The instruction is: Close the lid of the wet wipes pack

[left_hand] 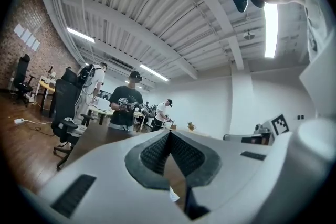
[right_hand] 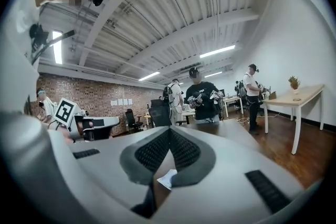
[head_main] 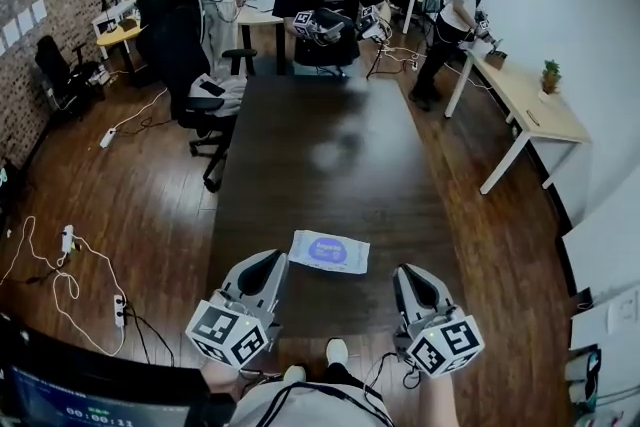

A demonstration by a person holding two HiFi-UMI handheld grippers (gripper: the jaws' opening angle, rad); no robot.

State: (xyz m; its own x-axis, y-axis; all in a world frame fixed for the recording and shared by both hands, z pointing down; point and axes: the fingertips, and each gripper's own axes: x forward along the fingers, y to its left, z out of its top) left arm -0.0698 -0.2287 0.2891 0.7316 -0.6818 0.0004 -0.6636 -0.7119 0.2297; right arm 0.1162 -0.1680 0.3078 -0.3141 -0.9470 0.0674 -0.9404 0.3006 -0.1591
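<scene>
On dark bench (head_main: 330, 155), near person's edge, wet wipes pack (head_main: 329, 251) lies flat; long axis runs across head view, right end slightly nearer; blue oval label faces up; left tongs (head_main: 272, 263), right tongs (head_main: 407, 277) flank it, both closed, gripping nothing.

The table (head_main: 330, 165) at frame centre is dark wood with a dull sheen. The wet wipes pack (head_main: 329, 251) on it is smooth plastic film. The left gripper (head_main: 274, 258) and right gripper (head_main: 404, 272) have matt grey plastic shells; their pads (left_hand: 157, 152) are dark, finely ribbed and rubbery. The floor (head_main: 150, 205) is polished wood planks, the wall (head_main: 30, 65) at upper left rough brick.
</scene>
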